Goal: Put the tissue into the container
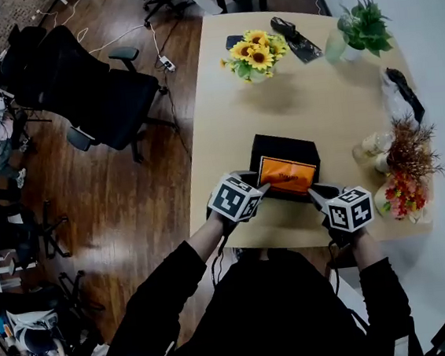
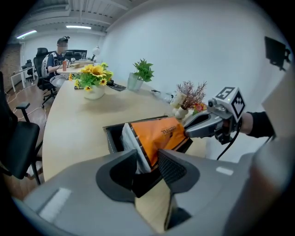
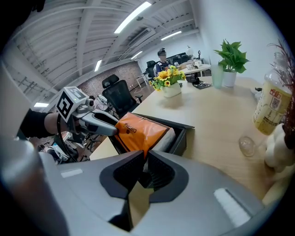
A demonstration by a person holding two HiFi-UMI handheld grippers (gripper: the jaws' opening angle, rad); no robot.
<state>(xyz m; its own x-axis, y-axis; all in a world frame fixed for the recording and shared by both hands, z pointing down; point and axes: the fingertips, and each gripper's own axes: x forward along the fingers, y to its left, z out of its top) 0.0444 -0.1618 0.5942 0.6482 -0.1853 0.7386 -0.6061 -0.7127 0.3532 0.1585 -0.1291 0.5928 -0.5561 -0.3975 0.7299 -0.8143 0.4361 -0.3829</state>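
Note:
An orange tissue pack (image 1: 287, 176) with white sides hangs tilted over the open black container (image 1: 282, 145) near the table's front edge. My left gripper (image 1: 263, 185) is shut on the pack's left end, and my right gripper (image 1: 313, 193) is shut on its right end. In the left gripper view the pack (image 2: 156, 136) runs from my left gripper (image 2: 150, 163) across the container (image 2: 113, 136) to the right gripper (image 2: 186, 131). In the right gripper view the pack (image 3: 138, 131) sits pinched in my right gripper (image 3: 145, 159), its lower edge inside the container (image 3: 182, 138).
A sunflower vase (image 1: 255, 54) and a potted plant (image 1: 362, 28) stand at the table's far end. Dried flowers (image 1: 407, 162), a bottle (image 3: 272, 103) and a small glass (image 3: 246, 146) are to the right. A black office chair (image 1: 87, 93) stands on the left floor.

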